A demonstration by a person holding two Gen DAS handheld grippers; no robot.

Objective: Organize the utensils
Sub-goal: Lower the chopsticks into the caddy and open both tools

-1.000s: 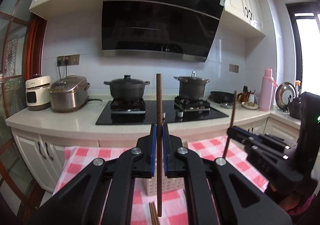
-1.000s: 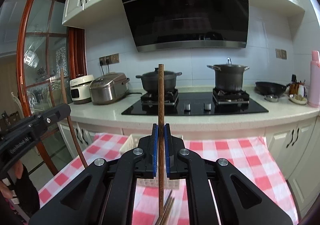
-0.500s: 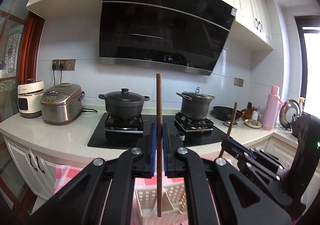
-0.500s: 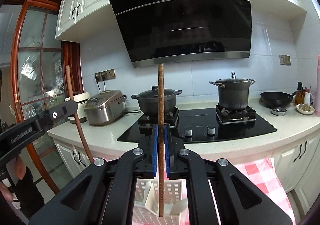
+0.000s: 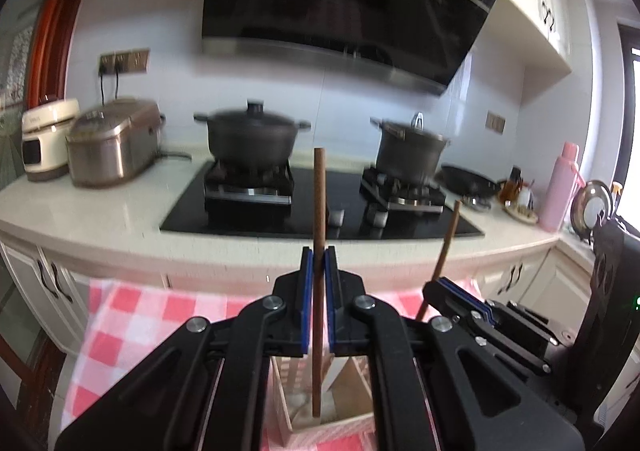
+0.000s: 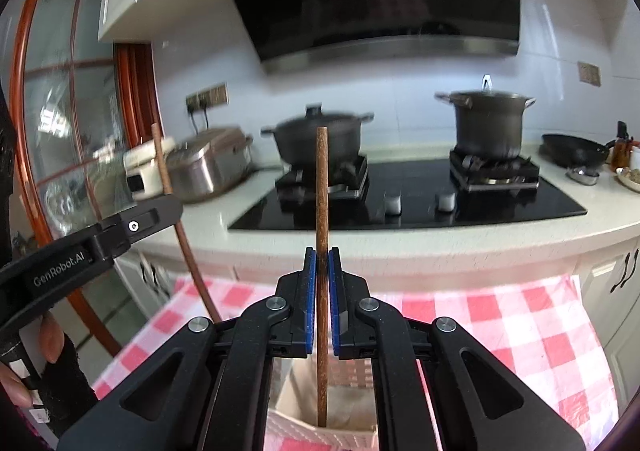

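My left gripper (image 5: 319,263) is shut on a brown wooden chopstick (image 5: 319,211) held upright; its lower tip hangs over a white slotted utensil basket (image 5: 332,425) on the checked cloth. My right gripper (image 6: 322,265) is shut on a second upright chopstick (image 6: 322,187), whose lower end reaches into the same basket (image 6: 348,431). The right gripper with its chopstick (image 5: 448,239) shows at the right of the left wrist view. The left gripper with its chopstick (image 6: 164,167) shows at the left of the right wrist view.
A red-and-white checked tablecloth (image 6: 500,315) covers the table. Behind it runs a counter with a black hob (image 5: 320,211), two dark pots (image 5: 252,135), a rice cooker (image 5: 114,143), a pink flask (image 5: 560,187) and a wok (image 6: 576,149).
Both grippers have tilted down toward the table. The basket has come closer beneath them, and both chopstick tips now sit lower at its opening.
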